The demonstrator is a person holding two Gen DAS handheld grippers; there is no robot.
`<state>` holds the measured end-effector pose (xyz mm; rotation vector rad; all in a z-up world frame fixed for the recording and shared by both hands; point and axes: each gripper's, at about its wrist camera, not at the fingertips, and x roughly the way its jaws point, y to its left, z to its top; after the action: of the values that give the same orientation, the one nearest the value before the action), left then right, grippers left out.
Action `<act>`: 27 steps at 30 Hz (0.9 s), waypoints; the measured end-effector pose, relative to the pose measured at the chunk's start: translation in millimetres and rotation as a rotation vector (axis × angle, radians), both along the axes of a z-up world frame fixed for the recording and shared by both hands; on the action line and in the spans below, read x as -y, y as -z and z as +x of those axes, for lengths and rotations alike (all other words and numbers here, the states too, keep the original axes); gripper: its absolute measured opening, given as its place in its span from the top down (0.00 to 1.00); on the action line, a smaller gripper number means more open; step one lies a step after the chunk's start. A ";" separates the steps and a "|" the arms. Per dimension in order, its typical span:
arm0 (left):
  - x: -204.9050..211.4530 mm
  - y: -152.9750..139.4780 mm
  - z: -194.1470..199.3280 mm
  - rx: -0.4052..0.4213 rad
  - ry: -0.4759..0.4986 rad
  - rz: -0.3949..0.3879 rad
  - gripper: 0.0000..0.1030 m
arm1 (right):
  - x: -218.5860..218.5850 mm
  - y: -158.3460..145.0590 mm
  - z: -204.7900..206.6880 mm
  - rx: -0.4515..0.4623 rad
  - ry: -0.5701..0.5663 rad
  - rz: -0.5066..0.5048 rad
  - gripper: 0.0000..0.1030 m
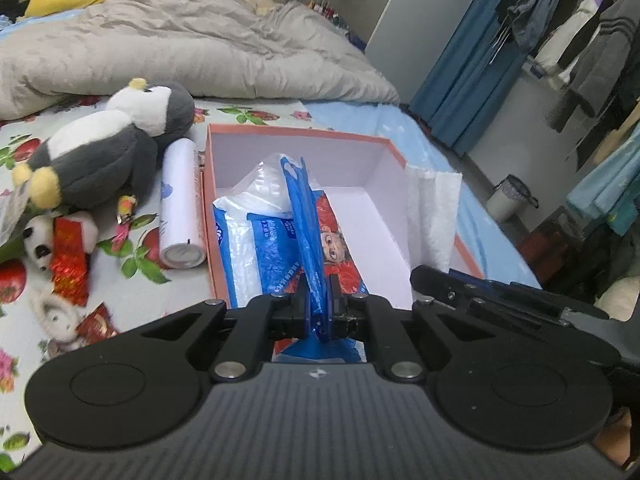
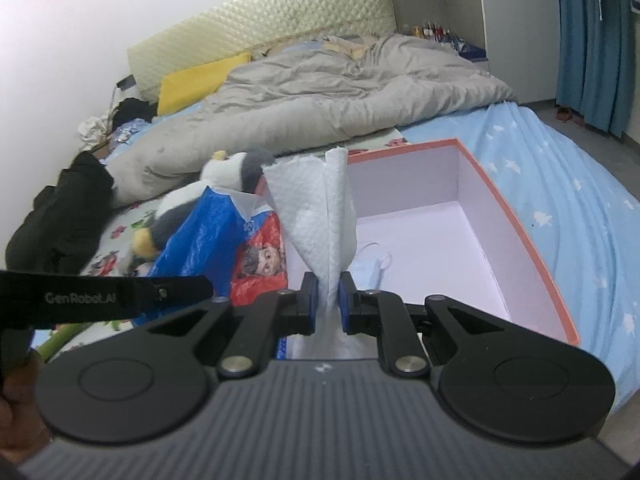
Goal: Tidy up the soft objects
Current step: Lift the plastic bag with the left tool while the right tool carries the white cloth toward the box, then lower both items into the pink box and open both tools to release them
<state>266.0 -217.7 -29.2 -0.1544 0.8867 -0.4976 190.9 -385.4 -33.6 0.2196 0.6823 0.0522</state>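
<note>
An open orange box (image 1: 296, 130) with a white inside stands on the bed. My left gripper (image 1: 318, 304) is shut on a blue and white plastic tissue pack (image 1: 264, 240), which hangs into the box's left part. My right gripper (image 2: 328, 300) is shut on a white quilted paper towel (image 2: 320, 216), held upright over the near left side of the box (image 2: 520, 220). In the left wrist view the towel (image 1: 432, 208) shows at the box's right wall. A pale blue face mask (image 2: 372, 268) lies on the box floor. The tissue pack (image 2: 200, 240) hangs just left of the towel.
A grey and white penguin plush (image 1: 108, 144), a white cylinder (image 1: 180, 208), a small panda plush (image 1: 40, 240) and red packets (image 1: 70, 264) lie left of the box. A rumpled grey duvet (image 1: 200, 40) fills the far bed. The bed edge drops off at right, by blue curtains (image 1: 472, 60).
</note>
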 end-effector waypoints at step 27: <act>38.4 69.9 96.2 -0.118 -0.001 0.042 0.65 | 37.3 66.9 78.9 -0.169 -0.007 -0.014 0.45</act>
<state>362.2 -256.1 -99.2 -0.1472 1.0121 -0.4721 269.8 -422.7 -100.6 0.2096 0.8515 0.0360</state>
